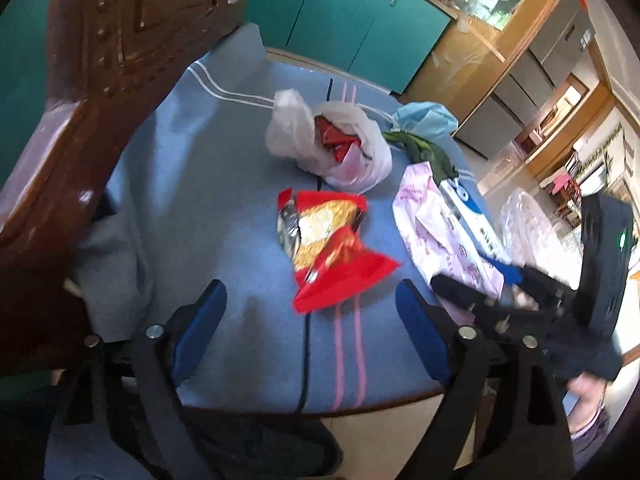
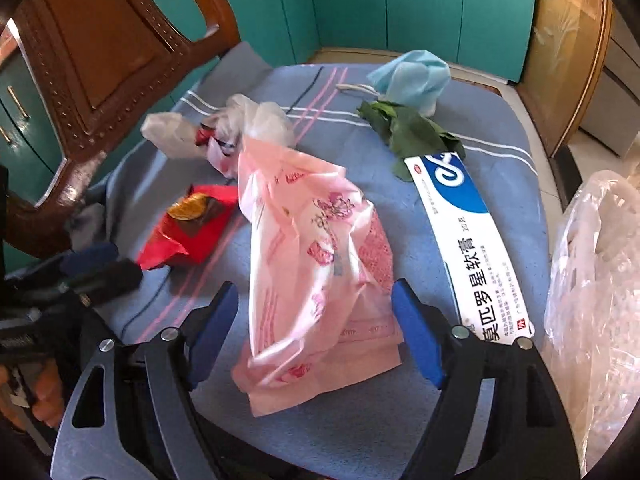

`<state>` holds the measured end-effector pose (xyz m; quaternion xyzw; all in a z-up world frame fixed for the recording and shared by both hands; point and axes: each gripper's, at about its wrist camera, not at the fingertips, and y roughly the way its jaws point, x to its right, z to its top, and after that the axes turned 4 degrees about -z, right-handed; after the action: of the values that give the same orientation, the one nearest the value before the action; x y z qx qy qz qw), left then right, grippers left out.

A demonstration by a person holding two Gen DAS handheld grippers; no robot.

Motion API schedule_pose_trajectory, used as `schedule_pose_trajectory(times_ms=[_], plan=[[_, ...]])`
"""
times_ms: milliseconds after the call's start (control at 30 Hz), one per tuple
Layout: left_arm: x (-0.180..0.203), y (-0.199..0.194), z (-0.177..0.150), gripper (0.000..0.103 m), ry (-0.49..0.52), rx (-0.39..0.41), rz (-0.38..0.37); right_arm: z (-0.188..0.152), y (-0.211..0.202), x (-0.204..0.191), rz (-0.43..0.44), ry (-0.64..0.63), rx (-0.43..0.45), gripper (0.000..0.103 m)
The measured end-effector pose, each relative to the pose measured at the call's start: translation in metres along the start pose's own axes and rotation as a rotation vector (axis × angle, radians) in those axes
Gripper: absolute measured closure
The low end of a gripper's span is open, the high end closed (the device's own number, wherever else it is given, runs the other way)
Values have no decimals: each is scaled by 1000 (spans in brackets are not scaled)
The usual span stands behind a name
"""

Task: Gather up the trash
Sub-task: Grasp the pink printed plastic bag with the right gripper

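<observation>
Trash lies on a blue striped cloth (image 1: 200,184) over a chair seat. A red and gold snack wrapper (image 1: 332,256) lies just ahead of my left gripper (image 1: 310,308), which is open with only the wrapper's near corner between its blue pads. A pink printed plastic bag (image 2: 312,248) lies between the pads of my right gripper (image 2: 316,316), which is open and not pressing on it. A white and blue ointment box (image 2: 464,240) lies to the right of that bag. Further back are a white bag with red wrappers (image 1: 332,140), green leaves (image 2: 404,132) and a blue face mask (image 2: 412,76).
The carved wooden chair back (image 1: 100,80) rises at the left. A clear plastic bag (image 2: 592,280) hangs beyond the seat's right edge. Teal cabinets (image 2: 400,8) stand behind and a wooden cabinet (image 1: 472,64) at the right. My right gripper (image 1: 472,296) reaches over the pink bag (image 1: 440,232).
</observation>
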<state>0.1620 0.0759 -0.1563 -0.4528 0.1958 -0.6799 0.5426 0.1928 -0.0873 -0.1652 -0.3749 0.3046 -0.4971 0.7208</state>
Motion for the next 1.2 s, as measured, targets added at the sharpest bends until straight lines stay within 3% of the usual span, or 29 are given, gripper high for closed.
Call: schedule_pose_trajectory(times_ms=[200, 300, 367, 433, 467, 567, 867, 1200], plan=[[2, 21, 24, 14, -70, -21, -37, -6, 7, 0, -15, -17, -19, 26], [5, 37, 28, 15, -60, -54, 14, -9, 8, 0, -9, -14, -26, 26], [3, 41, 26, 28, -57, -70, 29, -10, 6, 0, -6, -15, -20, 26], [6, 41, 22, 34, -24, -68, 52, -10, 4, 1, -5, -15, -13, 25], [7, 40, 21, 44, -8, -74, 69, -10, 2, 2, -3, -12, -10, 26], [5, 37, 18, 58, -10, -82, 61, -7, 1, 3, 11, 3, -8, 26], [2, 14, 1, 58, 48, -67, 133, -5, 4, -5, 14, -8, -3, 26], [-2, 9, -4, 57, 66, -65, 162, -5, 4, -8, -10, -23, 5, 26]])
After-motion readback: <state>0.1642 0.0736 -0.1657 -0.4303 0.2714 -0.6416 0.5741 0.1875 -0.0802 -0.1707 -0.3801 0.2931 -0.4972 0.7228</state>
